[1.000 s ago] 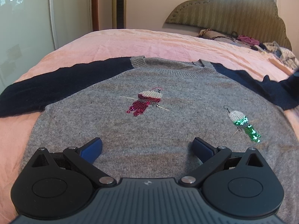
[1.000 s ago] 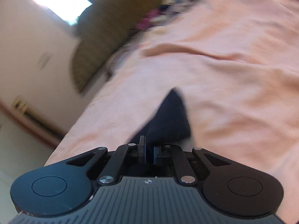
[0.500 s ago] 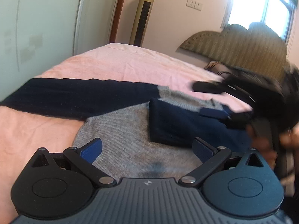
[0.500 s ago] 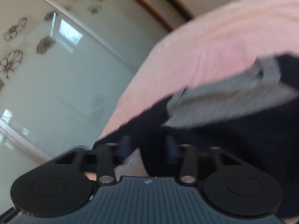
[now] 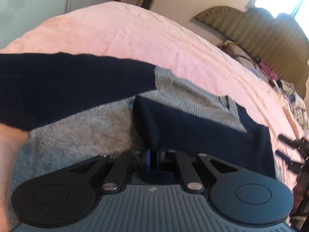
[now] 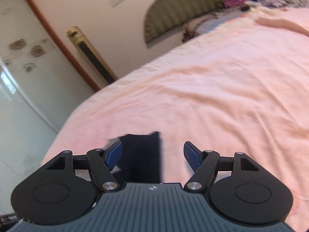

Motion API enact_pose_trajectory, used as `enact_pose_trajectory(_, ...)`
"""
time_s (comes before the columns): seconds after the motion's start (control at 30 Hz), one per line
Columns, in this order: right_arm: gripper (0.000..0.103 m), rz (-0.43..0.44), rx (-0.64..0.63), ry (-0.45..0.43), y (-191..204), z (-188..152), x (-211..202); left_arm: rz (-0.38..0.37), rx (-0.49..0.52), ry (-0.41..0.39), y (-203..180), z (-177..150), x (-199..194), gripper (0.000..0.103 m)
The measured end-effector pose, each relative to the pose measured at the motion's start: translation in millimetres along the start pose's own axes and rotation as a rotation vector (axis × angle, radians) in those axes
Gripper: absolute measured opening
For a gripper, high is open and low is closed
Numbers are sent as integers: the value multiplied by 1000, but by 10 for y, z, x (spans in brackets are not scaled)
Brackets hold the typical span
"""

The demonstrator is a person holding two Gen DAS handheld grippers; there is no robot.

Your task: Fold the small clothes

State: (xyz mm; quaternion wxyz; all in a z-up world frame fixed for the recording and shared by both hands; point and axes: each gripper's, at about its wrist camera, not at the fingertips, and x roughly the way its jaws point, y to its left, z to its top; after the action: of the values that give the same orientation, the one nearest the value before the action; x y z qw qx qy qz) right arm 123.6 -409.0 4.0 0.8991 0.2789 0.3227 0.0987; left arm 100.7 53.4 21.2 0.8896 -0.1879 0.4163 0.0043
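A grey sweater (image 5: 77,135) with navy sleeves lies flat on the pink bed sheet (image 5: 135,38). One navy sleeve (image 5: 67,85) stretches out to the left. The other navy sleeve (image 5: 202,135) is folded across the grey chest. My left gripper (image 5: 152,154) is shut on the end of this folded sleeve, and the cloth rises in a small ridge from the pads. My right gripper (image 6: 152,154) is open with nothing pinched. A navy piece of the sweater (image 6: 141,154) lies on the sheet below it, near the left pad. The left wrist view shows the right gripper (image 5: 284,148) off the sweater's right edge.
An olive padded headboard (image 5: 260,31) and a pile of loose clothes (image 5: 297,100) are at the head of the bed. A gold tower fan (image 6: 90,56) and a frosted glass wardrobe door (image 6: 23,77) stand beside the bed. Bare pink sheet (image 6: 222,96) stretches beyond the sweater.
The right gripper carried the navy sleeve across the grey chest, opened, let it go and drew back to the right. The left gripper moved onto the folded sleeve and shut on it.
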Motion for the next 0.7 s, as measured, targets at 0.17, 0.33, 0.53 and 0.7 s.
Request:
enact_pose_trajectory(0.17,72,47,-49,61,84,-173,79,96,53,-108,47,114,-248,4)
enact_pose_trajectory(0.33,72,28,-126,128,343,-220,357,106,98,-52,95,-35,-98,5)
enact_pose_trajectory(0.53,43,-15,-243,185,579,-256,500,110,65,-61,175,-81,-106,8)
enact_pose_trajectory(0.7,3,-11,-254,211,422,-185,557,93,89,-80,216,-96,-152,9)
